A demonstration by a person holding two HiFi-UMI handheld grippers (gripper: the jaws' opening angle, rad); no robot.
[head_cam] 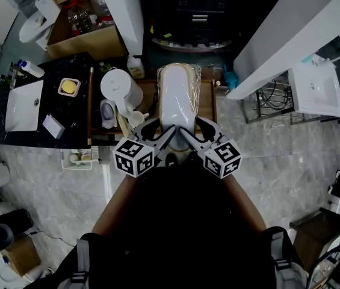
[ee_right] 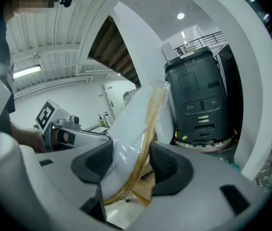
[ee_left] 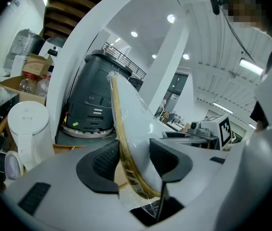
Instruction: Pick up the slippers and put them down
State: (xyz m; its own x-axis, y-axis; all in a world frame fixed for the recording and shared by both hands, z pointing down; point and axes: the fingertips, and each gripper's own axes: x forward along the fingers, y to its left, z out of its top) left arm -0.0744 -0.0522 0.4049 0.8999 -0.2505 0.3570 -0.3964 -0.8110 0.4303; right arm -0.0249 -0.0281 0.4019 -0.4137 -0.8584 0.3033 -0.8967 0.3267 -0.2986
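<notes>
Item: slippers [head_cam: 179,95], one white pair in clear wrap, tan sole edge showing [ee_left: 119,129]
Location: over the wooden surface [head_cam: 207,101], long axis pointing away from the person, near end between both claws; contact with the surface cannot be told
Left claw [head_cam: 157,131]: closed on the near end, one pad against the tan sole edge, the other against the white side
Right claw [head_cam: 194,130]: gripping the same end from the opposite side, pads pressing the wrap
Adjacent: white kettle [head_cam: 120,89] just left of the slippers; black surface [head_cam: 67,110] with sink [head_cam: 22,104] further left; grey machine [ee_left: 95,97] beyond
</notes>
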